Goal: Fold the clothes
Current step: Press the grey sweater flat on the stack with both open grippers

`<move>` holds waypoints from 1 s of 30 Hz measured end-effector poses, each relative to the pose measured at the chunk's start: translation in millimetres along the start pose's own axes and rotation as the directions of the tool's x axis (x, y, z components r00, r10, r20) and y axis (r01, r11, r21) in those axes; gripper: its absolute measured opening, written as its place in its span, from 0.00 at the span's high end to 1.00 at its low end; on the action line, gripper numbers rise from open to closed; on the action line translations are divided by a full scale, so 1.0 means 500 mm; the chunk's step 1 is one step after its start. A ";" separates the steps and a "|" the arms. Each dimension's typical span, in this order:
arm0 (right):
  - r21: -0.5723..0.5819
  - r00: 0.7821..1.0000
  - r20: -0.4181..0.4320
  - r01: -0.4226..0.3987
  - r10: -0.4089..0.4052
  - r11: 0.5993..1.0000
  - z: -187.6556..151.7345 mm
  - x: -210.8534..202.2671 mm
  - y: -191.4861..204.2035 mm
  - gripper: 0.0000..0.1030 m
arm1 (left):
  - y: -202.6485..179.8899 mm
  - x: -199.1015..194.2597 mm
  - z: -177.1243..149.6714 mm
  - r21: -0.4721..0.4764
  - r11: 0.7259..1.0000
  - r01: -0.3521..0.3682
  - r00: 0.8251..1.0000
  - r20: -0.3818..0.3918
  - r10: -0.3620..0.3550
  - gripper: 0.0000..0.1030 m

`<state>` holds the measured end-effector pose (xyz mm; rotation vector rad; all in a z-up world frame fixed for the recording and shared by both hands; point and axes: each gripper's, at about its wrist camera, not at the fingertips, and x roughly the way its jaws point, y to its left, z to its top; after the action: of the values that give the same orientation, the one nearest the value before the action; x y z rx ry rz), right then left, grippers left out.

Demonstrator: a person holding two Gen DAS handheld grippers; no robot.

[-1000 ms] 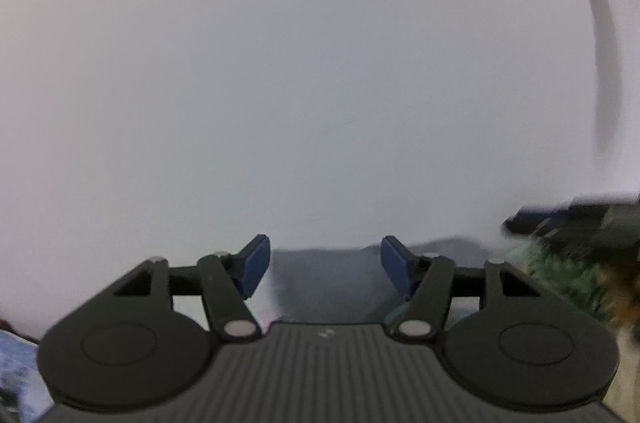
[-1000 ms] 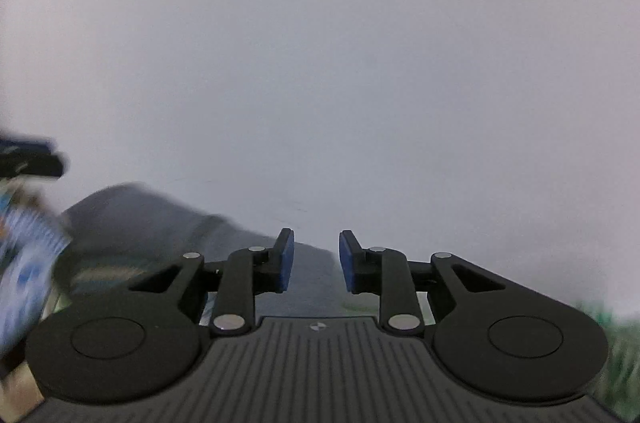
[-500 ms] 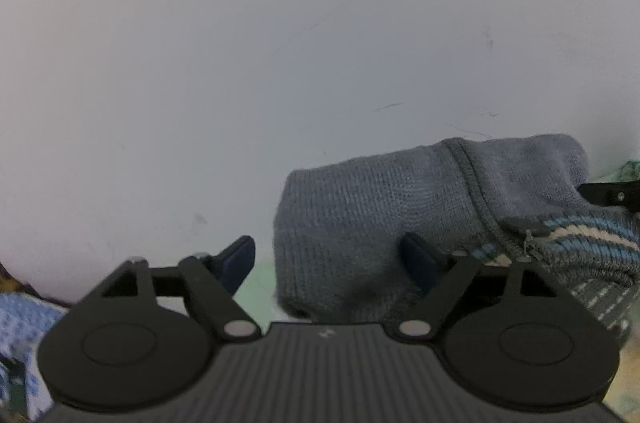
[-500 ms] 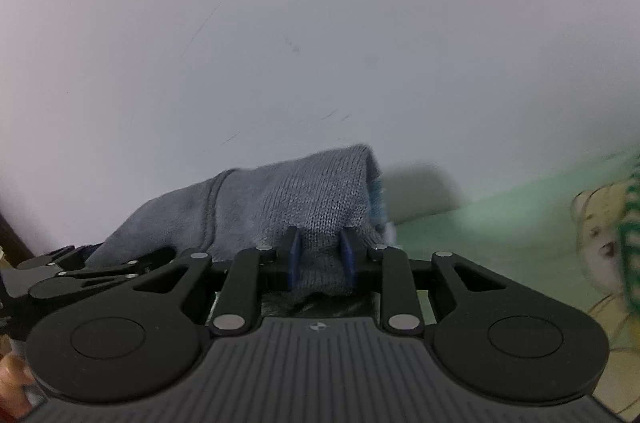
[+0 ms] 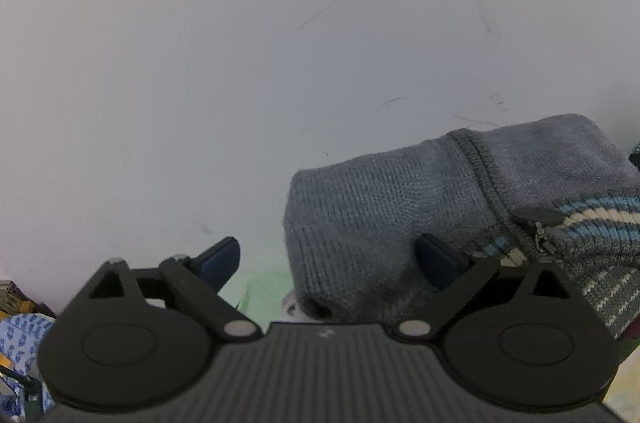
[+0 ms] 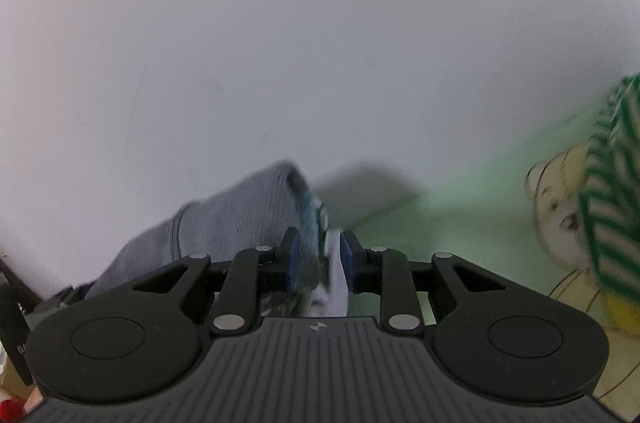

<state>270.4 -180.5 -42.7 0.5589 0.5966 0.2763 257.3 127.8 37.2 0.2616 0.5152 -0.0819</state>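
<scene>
L wrist view: left claw (image 5: 332,259) jaws opening, nearly full wide. Grey knit sweater (image 5: 384,207) sits between the pads but toward the R one; the R pad (image 5: 436,259) touches or is partly buried in the knit, the L pad (image 5: 220,257) is clear of it, so no grip. Sweater bulk runs off to the R of the claw, striped collar w/ zipper (image 5: 538,223) at far R. White wall (image 5: 240,43) behind, bit of green surface (image 5: 264,287) under the cloth; can't tell if bench or bed.

R wrist view (blurry): right claw (image 6: 318,259) narrow, pinched on the sweater's (image 6: 240,219) edge, w/ a white bit of fabric or label (image 6: 336,275) between the pads. Cloth extends L from this claw, toward the other one. Long axis approx. L–R between the two claws. Green-striped garment w/ bear print (image 6: 608,183) lies well apart at R.

Judgement: the right claw alone holds it; next move prob. hinges on it setting that end down.
</scene>
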 end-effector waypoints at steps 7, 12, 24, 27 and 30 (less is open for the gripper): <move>-0.045 0.998 -0.063 -0.007 0.004 0.999 -0.047 0.043 0.101 0.79 | 0.003 0.012 0.002 0.044 0.999 -0.026 1.000 0.002 0.026 0.04; -0.148 1.000 -0.012 0.015 -0.017 0.989 -0.069 0.057 0.128 0.84 | 0.021 0.007 -0.004 0.032 0.999 -0.038 0.999 -0.013 0.038 0.03; -0.287 0.948 0.216 0.290 -0.233 0.913 0.020 0.002 0.088 0.92 | -0.014 -0.024 0.006 0.027 1.000 0.004 1.000 0.001 -0.004 0.05; -0.319 0.978 0.187 0.144 -0.087 0.937 0.038 -0.009 0.126 0.88 | -0.003 -0.067 0.028 0.002 1.000 0.030 0.997 0.065 -0.030 0.10; -0.419 0.988 0.156 0.079 -0.014 0.904 0.021 0.024 0.178 0.77 | -0.006 -0.089 0.060 -0.071 0.993 0.093 0.991 0.108 -0.084 0.06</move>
<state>278.8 -107.3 9.6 0.1401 0.3855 0.3057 232.7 117.1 83.9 0.1587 0.4242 -0.1612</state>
